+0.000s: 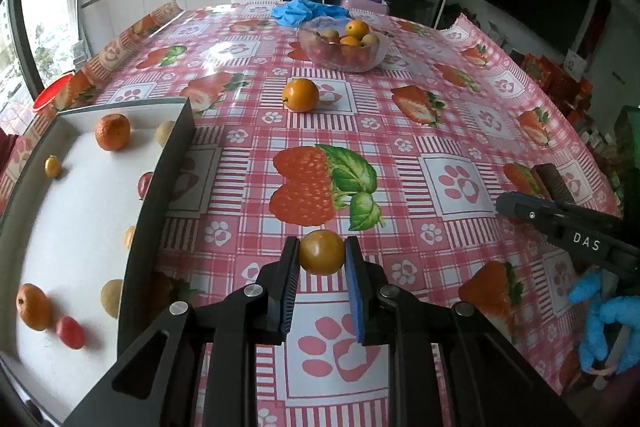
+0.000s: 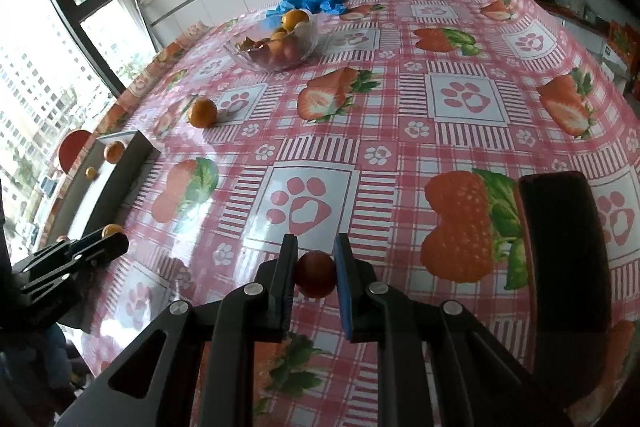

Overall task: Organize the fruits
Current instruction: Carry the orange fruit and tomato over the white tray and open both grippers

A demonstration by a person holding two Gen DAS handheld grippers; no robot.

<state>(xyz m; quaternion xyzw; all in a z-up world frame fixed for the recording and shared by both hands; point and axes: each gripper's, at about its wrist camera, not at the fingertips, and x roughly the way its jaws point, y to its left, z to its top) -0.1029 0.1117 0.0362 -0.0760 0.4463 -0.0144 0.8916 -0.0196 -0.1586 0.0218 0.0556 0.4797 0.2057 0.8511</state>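
Note:
My left gripper [image 1: 322, 254] is shut on a small yellow-orange fruit [image 1: 322, 251], held just above the tablecloth. My right gripper [image 2: 316, 274] is shut on a small dark red fruit [image 2: 315, 274]. A glass bowl [image 1: 344, 61] with several orange, tan and red fruits stands at the far side of the table; the same glass bowl [image 2: 248, 57] shows in the right wrist view. One loose orange fruit [image 1: 301, 95] lies in front of it. A white tray [image 1: 86, 211] with dark walls on the left holds several fruits. The right gripper's fingers [image 1: 560, 219] show at the right edge.
Crumpled blue gloves [image 1: 304, 11] lie behind the bowl. A dark brown box [image 2: 564, 251] sits on the table to the right of my right gripper. A red lid [image 2: 74, 147] lies beyond the tray. A blue-gloved hand [image 1: 604, 323] holds the right gripper.

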